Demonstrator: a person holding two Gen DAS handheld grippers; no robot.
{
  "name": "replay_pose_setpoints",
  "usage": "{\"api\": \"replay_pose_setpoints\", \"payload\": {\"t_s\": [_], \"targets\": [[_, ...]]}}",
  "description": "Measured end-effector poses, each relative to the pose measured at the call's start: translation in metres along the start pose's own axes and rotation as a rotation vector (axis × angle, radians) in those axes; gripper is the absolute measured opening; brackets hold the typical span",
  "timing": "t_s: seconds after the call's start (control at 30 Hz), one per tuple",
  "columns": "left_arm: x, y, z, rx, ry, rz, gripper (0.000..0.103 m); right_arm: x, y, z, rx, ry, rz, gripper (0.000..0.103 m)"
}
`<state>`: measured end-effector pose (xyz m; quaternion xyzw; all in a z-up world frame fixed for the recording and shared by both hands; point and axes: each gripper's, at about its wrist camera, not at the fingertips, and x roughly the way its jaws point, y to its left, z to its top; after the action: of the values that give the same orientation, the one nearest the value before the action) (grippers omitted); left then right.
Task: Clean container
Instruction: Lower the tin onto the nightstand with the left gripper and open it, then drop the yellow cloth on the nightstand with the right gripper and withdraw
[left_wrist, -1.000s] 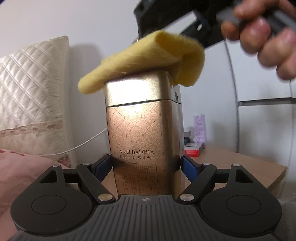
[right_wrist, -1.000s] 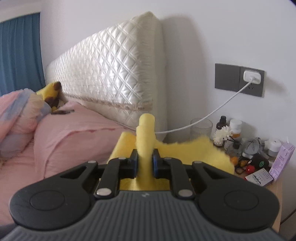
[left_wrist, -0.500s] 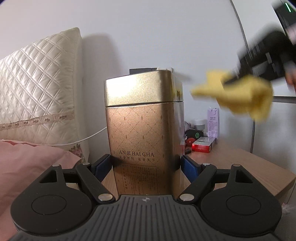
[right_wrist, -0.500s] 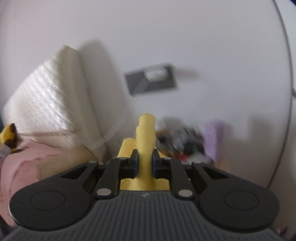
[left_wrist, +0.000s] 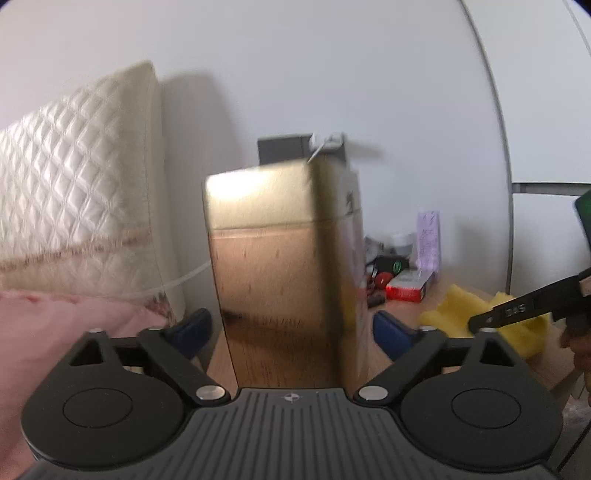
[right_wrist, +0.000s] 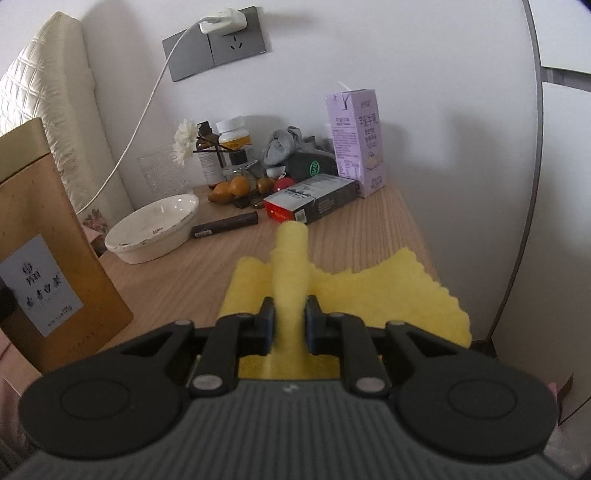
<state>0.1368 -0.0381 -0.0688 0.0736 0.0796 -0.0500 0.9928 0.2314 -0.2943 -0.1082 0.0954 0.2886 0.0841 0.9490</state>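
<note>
Tea tin (left_wrist: 280, 266) stands between the spread left gripper (left_wrist: 291, 325); the right gripper (right_wrist: 289, 325) pinches the yellow cloth (right_wrist: 388, 291) on the bedside table (right_wrist: 207, 273). Wiping looks finished; next, release the cloth.

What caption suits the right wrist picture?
Right gripper pinches a yellow cloth on the wooden nightstand, beside the gold tin.

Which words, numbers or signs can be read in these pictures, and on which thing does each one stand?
"125g": on the pale label of the gold tin.
Chinese characters above it on that label: too blurred to read.
Purple carton: Chinese print, too small to read.
Green oval logo on the dark pouch: unreadable.
Red and black box: print too small.
White bowl: a small mark, unreadable.
The tin's front in the left wrist view: blurred.
</note>
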Motion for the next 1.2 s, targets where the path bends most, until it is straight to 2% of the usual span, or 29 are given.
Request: {"api": "replay_pose_setpoints", "payload": {"t_s": [0.03,0.1,0.2,0.3,0.47,0.6,0.73,0.87,0.97,1.07,1.13,1.2], "targets": [[-0.004,0.0,0.003,0.0,-0.003,-0.006,0.098,-0.004,0.001,0.001,0.001,-0.01,-0.001,0.05],[-0.01,0.0,0.006,-0.006,0.002,-0.013,0.102,-0.015,0.003,0.007,-0.003,-0.059,-0.011,0.071],[-0.023,0.003,0.01,-0.026,0.015,-0.015,0.102,-0.032,0.006,0.017,0.007,-0.104,0.008,0.076],[-0.035,0.008,0.015,-0.021,0.022,-0.022,0.103,-0.054,0.016,0.021,0.005,-0.132,0.006,0.09],[-0.049,0.024,0.024,-0.063,0.046,-0.011,0.103,-0.087,0.04,0.013,0.009,-0.146,0.016,0.091],[-0.067,0.029,0.03,-0.078,0.076,0.059,0.103,-0.113,0.054,0.004,0.045,-0.147,0.042,0.092],[-0.091,0.034,0.039,-0.112,0.087,0.08,0.103,-0.139,0.072,-0.004,0.009,-0.145,0.052,0.092],[-0.108,0.034,0.047,-0.126,0.102,0.104,0.103,-0.162,0.079,-0.008,0.013,-0.153,0.038,0.092],[-0.12,0.029,0.055,-0.117,0.111,0.15,0.103,-0.176,0.082,-0.011,0.011,-0.161,0.027,0.092],[-0.126,0.025,0.058,-0.103,0.107,0.143,0.103,-0.187,0.082,-0.016,0.026,-0.169,0.007,0.092],[-0.129,0.024,0.059,-0.102,0.115,0.142,0.103,-0.193,0.082,-0.02,0.029,-0.171,-0.011,0.1],[-0.133,0.023,0.06,-0.116,0.137,0.132,0.103,-0.199,0.081,-0.022,0.058,-0.154,-0.028,0.103]]}}
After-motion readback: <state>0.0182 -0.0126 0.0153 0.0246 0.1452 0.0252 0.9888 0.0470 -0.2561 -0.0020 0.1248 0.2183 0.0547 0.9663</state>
